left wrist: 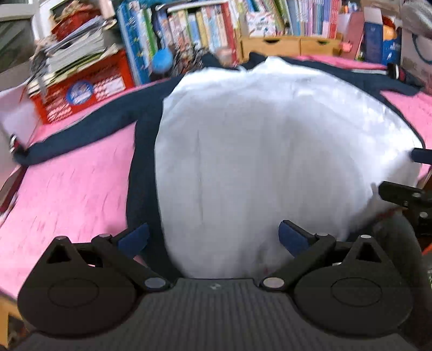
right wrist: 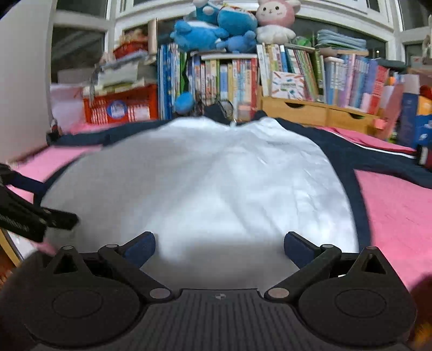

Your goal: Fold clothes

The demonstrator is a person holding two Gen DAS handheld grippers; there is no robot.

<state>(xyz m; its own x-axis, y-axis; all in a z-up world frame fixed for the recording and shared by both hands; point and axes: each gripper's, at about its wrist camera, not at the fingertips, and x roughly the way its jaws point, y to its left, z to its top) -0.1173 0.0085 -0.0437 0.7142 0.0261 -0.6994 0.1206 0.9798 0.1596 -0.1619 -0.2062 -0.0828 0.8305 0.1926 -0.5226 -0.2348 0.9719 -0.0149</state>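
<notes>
free: pink tabletop (right wrist: 391, 205) bare right of the jacket (right wrist: 216, 189) and at its left | blocked: books (right wrist: 232, 81), red crate (right wrist: 121, 105), wooden drawers (right wrist: 310, 110) along far edge

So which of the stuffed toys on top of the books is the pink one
The bunny-like plush at the right end of the pile, with a white face, pink hood and white body. The other toys beside it are all blue.

Left wrist view looks forward and down along its fingers, close over the near left hem of the white-and-navy garment (left wrist: 270, 151). Right wrist view sits close over the near right hem. Both share the garment, pink table cover (right wrist: 391, 205) and far bookshelf (right wrist: 243, 78).
</notes>
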